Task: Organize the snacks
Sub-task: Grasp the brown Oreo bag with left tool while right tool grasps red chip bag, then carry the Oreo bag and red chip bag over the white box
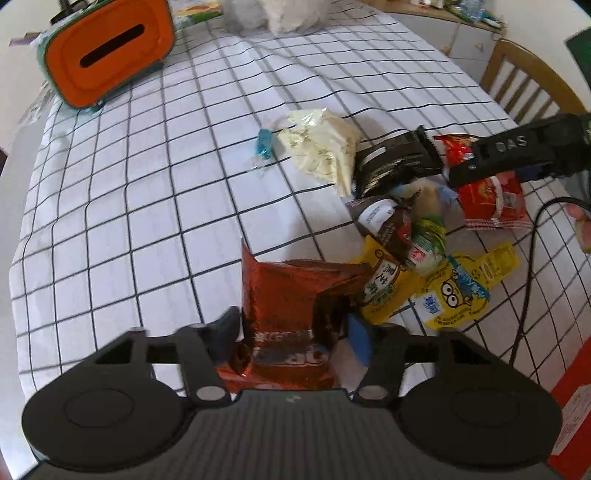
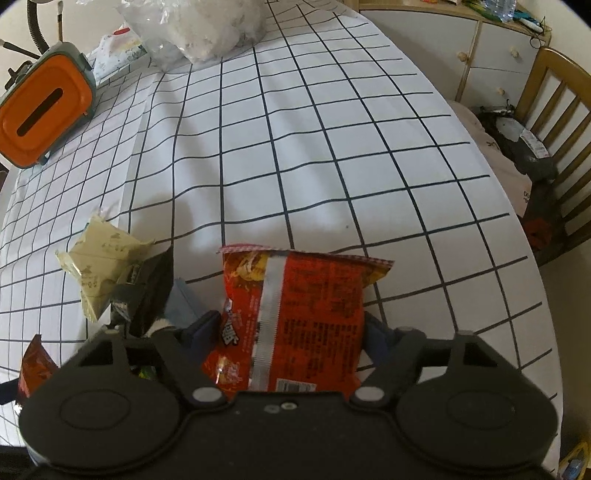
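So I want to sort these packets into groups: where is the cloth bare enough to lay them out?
The checked tablecloth lies bare between the orange box, the clear plastic bag and the table's chair-side edge. It is crowded near the grippers, where the cream packet, yellow packets and others pile together.

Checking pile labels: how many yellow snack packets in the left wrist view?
2. One yellow packet lies beside the dark red bag; the cartoon-face packet lies right of it. Others may hide beneath the pile.

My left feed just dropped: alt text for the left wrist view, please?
The left gripper has its fingers closed on a brown packet on the checked cloth. To its right lies a snack pile, where the right gripper grips a red packet.
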### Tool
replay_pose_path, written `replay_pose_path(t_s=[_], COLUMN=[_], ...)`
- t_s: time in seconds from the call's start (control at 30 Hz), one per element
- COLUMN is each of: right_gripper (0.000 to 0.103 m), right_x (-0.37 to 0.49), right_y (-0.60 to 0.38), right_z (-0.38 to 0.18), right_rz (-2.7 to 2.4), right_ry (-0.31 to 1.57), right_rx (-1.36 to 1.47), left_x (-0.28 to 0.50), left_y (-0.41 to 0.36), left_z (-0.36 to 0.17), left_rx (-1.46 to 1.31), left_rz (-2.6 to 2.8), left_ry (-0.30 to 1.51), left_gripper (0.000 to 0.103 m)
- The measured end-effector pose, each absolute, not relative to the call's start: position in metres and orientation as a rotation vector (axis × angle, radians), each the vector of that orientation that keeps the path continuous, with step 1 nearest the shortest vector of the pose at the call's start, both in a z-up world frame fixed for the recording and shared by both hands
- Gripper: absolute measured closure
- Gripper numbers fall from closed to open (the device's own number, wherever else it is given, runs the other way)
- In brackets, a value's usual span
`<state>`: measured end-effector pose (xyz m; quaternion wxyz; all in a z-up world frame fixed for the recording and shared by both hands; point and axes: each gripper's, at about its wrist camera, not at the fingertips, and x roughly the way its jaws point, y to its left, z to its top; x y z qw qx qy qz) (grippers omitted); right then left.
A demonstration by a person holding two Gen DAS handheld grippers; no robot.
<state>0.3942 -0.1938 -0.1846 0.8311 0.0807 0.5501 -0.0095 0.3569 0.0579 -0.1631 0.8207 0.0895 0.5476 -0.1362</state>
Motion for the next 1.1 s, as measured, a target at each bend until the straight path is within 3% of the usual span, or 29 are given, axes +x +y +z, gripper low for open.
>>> replay_pose_path(t_s=[0.47,1.1], right_gripper=[0.031,0.031], right_x=[0.380,0.308], right_y=[-0.204,-0.216], right_z=[-0.167,-0.064], right_rz=[-0.003,0.181], right_ry=[1.127,1.005], right_rx=[0.174,0.156], left_x=[0.350,0.301], left_y=[0.059,0.050], left_z=[-0.147,-0.055], left_rx=[0.125,-0.020], left_rz=[-0.214,-0.194], left_ry=[1.160,1.082], left_gripper=[0.054,0.054])
